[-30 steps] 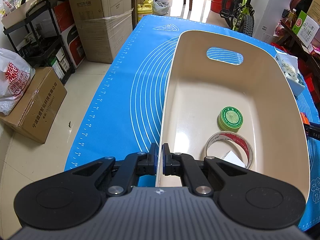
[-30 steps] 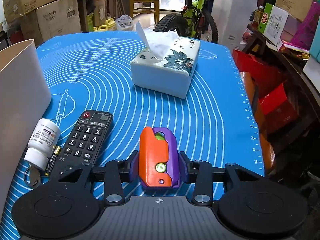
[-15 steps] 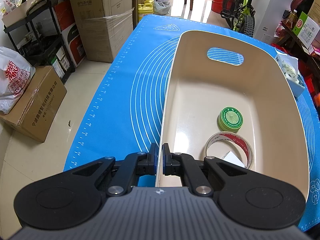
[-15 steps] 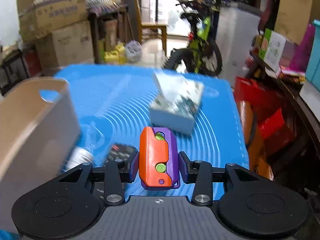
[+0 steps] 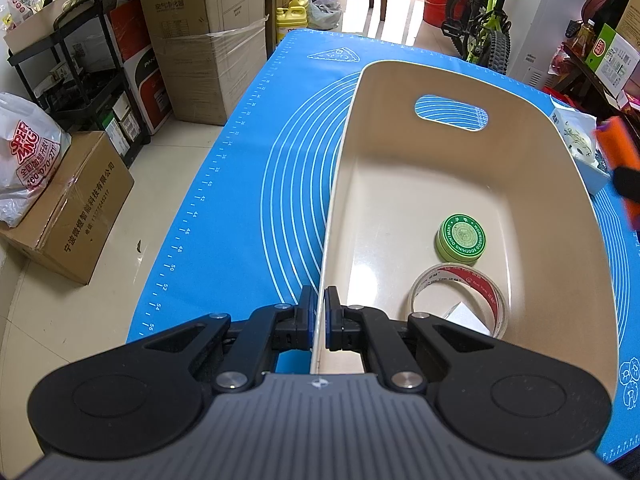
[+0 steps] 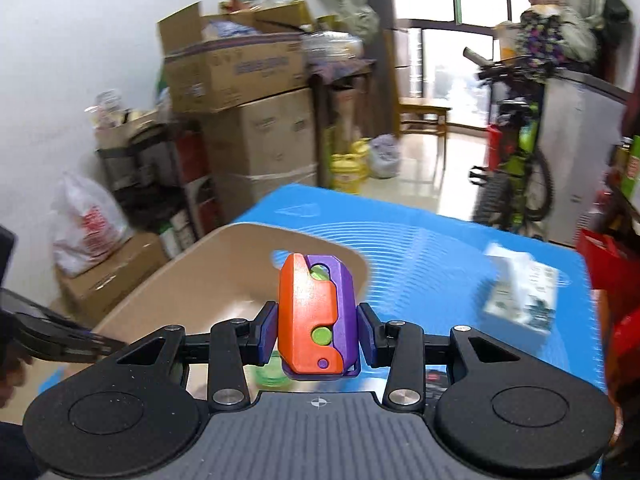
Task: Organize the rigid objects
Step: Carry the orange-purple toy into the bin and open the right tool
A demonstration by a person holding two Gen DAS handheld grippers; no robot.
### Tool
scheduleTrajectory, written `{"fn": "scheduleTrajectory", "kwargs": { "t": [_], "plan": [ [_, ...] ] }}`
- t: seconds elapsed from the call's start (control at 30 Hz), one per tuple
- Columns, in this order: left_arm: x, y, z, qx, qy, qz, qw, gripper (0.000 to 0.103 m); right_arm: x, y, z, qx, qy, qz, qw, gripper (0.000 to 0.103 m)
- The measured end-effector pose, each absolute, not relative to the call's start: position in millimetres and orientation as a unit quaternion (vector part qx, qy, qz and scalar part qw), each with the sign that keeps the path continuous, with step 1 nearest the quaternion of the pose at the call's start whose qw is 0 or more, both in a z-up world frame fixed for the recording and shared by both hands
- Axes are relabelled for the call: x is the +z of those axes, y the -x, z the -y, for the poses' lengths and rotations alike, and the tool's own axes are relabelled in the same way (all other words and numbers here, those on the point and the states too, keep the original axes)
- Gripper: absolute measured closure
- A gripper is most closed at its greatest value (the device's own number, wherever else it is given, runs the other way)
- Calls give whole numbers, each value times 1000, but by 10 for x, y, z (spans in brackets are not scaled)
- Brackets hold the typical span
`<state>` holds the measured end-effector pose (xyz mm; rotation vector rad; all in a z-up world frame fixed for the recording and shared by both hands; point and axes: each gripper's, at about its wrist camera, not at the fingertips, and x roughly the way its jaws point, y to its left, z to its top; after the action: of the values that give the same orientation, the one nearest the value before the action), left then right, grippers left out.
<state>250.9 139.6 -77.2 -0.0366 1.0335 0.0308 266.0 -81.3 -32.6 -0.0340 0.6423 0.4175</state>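
Observation:
A cream plastic bin [image 5: 404, 176] stands on the blue mat [image 5: 280, 168]. My left gripper [image 5: 319, 320] is shut on the bin's near left rim. Inside the bin lie a green tin [image 5: 461, 237] and a tape roll [image 5: 458, 300]. My right gripper [image 6: 318, 330] is shut on an orange and purple toy [image 6: 316, 316] and holds it in the air above the bin [image 6: 208, 280]. The toy also shows blurred at the right edge of the left wrist view [image 5: 618, 160].
A tissue box [image 6: 520, 292] sits on the mat to the right of the bin. A remote [image 6: 436, 378] peeks out under the right gripper. Cardboard boxes [image 5: 208, 40], a rack and a bicycle [image 5: 484, 28] stand beyond the table edges.
My right gripper has lifted the toy off the mat and swung left over the bin. My left gripper has kept its hold on the bin rim.

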Motion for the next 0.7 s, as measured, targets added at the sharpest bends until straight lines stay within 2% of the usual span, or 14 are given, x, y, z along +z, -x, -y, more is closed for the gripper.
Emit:
{"fn": "scheduleTrajectory", "kwargs": {
  "t": [0.23,0.7],
  "plan": [
    [-775,-2506,-1393,15,17,-494,869,97,-460,-2755,235,217,57,-343,912,55],
    [-783,-2504,-1380,16,14,-494,869,97,-1106,-2831,-401,242,171,-465,834,55]
  ]
}}
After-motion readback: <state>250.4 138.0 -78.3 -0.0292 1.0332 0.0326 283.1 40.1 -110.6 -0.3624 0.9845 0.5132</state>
